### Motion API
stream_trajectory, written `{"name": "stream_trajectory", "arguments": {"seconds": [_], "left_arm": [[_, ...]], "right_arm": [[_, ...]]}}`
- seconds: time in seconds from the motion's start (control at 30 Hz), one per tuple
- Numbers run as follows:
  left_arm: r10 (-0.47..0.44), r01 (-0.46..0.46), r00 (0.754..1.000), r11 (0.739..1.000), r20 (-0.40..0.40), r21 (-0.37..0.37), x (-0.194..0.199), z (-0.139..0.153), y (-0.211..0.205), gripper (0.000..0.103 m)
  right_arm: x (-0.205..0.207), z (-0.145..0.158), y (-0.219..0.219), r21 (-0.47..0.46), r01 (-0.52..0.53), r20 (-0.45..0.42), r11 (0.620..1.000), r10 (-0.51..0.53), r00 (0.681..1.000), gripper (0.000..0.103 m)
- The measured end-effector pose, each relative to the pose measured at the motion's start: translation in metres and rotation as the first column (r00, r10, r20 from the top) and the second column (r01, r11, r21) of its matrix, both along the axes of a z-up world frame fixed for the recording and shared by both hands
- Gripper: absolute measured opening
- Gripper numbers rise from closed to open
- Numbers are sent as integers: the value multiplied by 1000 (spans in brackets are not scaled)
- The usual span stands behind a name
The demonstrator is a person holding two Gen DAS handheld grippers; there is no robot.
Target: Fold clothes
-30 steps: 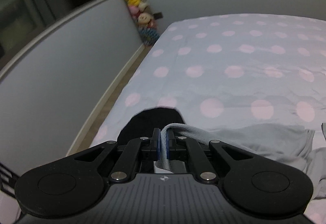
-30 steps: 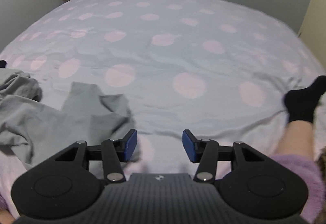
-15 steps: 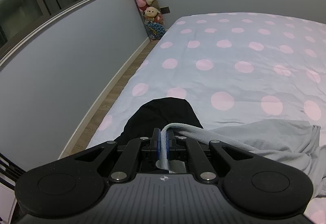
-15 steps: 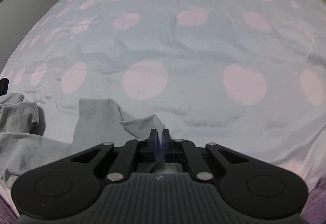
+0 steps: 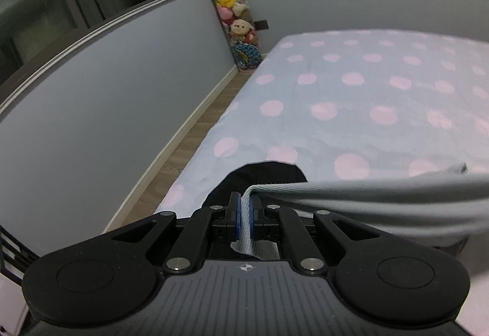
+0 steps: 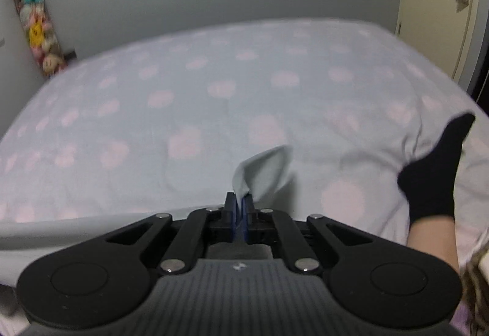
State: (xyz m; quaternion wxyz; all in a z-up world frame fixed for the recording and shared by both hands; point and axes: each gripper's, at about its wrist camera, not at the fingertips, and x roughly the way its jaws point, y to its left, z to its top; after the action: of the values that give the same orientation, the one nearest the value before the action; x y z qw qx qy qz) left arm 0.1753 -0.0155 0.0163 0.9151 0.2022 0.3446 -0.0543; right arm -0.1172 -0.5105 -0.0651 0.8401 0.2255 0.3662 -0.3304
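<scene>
**Grey garment held at two edges: slip and drag risks**

The bed [image 5: 366,85] fills centre frame in both views. The grey garment [image 5: 382,195] spans taut at lower right, above it. A black garment [image 5: 259,180] beneath could snag and drag.

Left gripper [image 5: 243,210] and right gripper [image 6: 240,213] each pinch only a thin edge; uneven tension could pull the cloth free.

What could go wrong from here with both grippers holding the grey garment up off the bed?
1. The right gripper pinches only a small corner of the grey garment; a hard pull could slip it free.
2. The black garment lies directly under the left gripper, so it might get dragged along when the grey one is laid down.
3. The person's foot in a black sock rests on the bed, where the cloth could catch it.
</scene>
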Motion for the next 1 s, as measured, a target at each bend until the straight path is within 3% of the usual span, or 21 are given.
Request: {"name": "stream_trajectory", "arguments": {"seconds": [0.27, 0.37, 0.57, 0.63, 0.77, 0.87, 0.97, 1.0], "left_arm": [[61, -57, 996, 997, -64, 56, -3, -22, 30, 4], [85, -79, 993, 994, -78, 77, -5, -31, 39, 4], [107, -97, 989, 990, -98, 105, -3, -45, 46, 3], [113, -101, 988, 989, -105, 111, -2, -49, 47, 3], [118, -104, 987, 987, -113, 125, -3, -54, 49, 3], [118, -103, 986, 987, -116, 127, -4, -53, 49, 3], [119, -106, 986, 988, -115, 113, -3, -48, 49, 3], [118, -106, 987, 989, -110, 107, -1, -46, 48, 3]], "right_arm": [[-40, -59, 38, 200, -34, -111, 979, 57, 992, 5], [-57, -64, 50, 247, -42, -131, 968, 76, 989, 14], [-73, -34, 32, 119, 14, -135, 993, 2, 991, 33], [-69, -42, 7, 130, 72, -127, 989, -55, 990, 34], [-63, -58, -43, 159, 189, -115, 969, -172, 978, 34], [-61, -83, -63, 268, 261, -94, 927, -244, 965, 34], [-59, -92, -66, 308, 291, -67, 906, -284, 956, 5], [-58, -86, -64, 287, 282, -59, 915, -277, 959, 5]]}}
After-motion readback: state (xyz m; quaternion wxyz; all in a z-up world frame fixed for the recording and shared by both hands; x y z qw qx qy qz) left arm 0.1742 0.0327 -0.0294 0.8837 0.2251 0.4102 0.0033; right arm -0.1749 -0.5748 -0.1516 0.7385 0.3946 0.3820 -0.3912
